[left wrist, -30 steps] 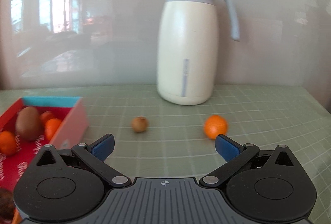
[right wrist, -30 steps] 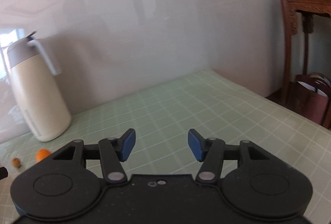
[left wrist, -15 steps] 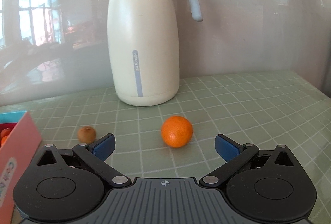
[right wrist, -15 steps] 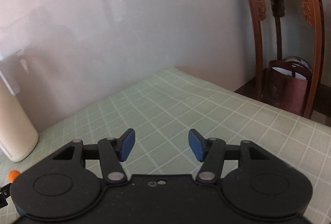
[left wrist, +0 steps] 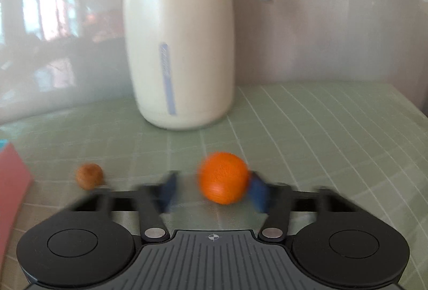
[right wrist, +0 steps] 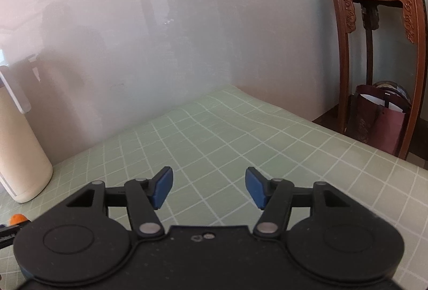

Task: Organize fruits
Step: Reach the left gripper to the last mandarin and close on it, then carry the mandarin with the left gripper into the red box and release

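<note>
— Orange (left wrist: 223, 177) location?
— Lying on the table (left wrist: 321, 129), between the left gripper (left wrist: 214, 189) fingers, which are closing; right pad touching, left pad apart.
— Right gripper (right wrist: 208, 187)?
— Opening, holding nothing.
— Appearance?
— Round, blurred.

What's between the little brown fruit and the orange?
In the left wrist view, the left gripper's blurred blue left finger stands between the brown fruit and the orange. Its jaws are closing around the orange.
</note>
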`<move>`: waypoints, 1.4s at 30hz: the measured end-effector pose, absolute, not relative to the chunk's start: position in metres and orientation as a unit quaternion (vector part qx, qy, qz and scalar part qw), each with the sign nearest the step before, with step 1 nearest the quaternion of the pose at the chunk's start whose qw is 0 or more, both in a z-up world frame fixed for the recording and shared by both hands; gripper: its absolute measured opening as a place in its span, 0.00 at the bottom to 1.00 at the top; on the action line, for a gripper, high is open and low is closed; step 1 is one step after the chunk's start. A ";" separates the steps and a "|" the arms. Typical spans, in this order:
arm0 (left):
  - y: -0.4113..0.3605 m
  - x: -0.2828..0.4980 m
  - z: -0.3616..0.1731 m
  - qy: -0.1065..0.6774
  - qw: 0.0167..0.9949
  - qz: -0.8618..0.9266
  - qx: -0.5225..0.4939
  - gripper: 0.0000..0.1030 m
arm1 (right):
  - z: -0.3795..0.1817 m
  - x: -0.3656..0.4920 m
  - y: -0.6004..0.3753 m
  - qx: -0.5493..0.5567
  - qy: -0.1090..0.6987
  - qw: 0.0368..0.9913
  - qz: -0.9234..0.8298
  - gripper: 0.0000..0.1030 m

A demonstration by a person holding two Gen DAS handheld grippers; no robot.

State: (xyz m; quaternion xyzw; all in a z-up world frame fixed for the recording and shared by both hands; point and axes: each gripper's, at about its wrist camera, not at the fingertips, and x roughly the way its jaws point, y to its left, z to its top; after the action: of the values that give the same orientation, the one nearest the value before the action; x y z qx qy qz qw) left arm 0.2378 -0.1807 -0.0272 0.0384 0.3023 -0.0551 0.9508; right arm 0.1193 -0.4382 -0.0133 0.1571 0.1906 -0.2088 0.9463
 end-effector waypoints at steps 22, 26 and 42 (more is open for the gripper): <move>-0.130 0.146 0.023 0.253 0.965 -0.047 0.046 0.38 | -0.007 0.120 -0.392 0.156 0.203 0.953 -0.160 0.59; -0.108 0.122 0.031 0.246 0.968 -0.033 0.041 0.38 | -0.005 0.122 -0.381 0.159 0.206 0.954 -0.148 0.59; -0.016 0.094 0.036 0.241 0.970 0.038 0.010 0.38 | -0.001 0.140 -0.312 0.130 0.219 0.962 -0.099 0.60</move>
State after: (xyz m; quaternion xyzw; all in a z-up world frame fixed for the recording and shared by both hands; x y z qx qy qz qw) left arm 0.0936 -0.0157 0.0360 0.0103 0.2409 0.0379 0.9698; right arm 0.1400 -0.3118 -0.0007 0.1300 0.2194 -0.0986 0.9619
